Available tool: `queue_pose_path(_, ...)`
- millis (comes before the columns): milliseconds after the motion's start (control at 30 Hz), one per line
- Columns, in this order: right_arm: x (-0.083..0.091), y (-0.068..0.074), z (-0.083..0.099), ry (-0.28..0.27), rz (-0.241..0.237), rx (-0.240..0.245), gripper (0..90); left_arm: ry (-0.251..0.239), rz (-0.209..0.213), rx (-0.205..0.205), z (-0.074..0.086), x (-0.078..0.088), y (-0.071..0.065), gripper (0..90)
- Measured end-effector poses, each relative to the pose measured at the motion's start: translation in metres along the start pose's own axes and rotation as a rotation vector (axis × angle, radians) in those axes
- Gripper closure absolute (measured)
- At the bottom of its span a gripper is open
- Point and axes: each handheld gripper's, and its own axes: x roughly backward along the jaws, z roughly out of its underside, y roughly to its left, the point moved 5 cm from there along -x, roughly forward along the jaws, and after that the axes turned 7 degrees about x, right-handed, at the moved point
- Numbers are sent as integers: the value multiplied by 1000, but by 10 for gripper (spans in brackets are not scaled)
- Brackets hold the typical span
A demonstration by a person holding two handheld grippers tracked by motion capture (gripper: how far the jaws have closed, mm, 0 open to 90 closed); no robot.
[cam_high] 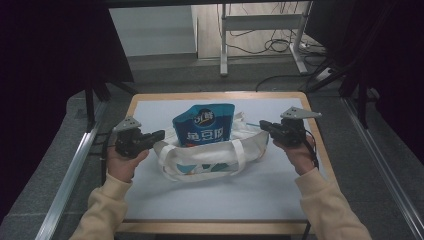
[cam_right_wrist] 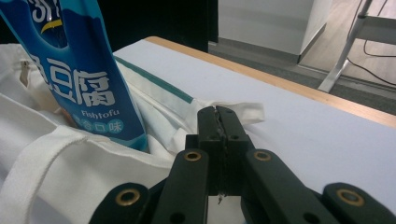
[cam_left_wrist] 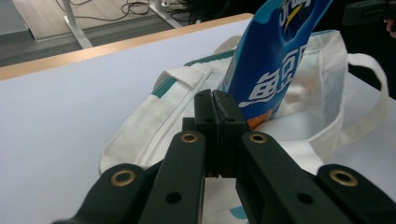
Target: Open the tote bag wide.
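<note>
The left gripper (cam_high: 159, 134) and the right gripper (cam_high: 263, 125) each have their jaws pressed together on an end of the white tote bag's (cam_high: 210, 157) rim. The bag sits mid-table (cam_high: 150, 107) between them, a blue snack pouch (cam_high: 204, 125) standing upright inside it.

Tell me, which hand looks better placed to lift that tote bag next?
Neither alone, probably. The left gripper is shut at the canvas tote bag's left end, the right gripper shut at its right end, blue fish tofu pouch between.

Cream-yellow sleeves, black left gripper (cam_high: 159, 134) and right gripper (cam_high: 263, 124), brass-ringed screw holes, grey three-cornered top plates.
</note>
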Motion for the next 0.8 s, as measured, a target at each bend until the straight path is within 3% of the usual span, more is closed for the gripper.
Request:
queue_pose_path(267, -16, 8, -1, 22, -27, 14, 889, 31, -4, 5, 10, -7, 2, 896)
queue_pose_path(800, -25, 10, 18, 66, -48, -3, 889, 68, -1, 2, 26, -11, 2, 898)
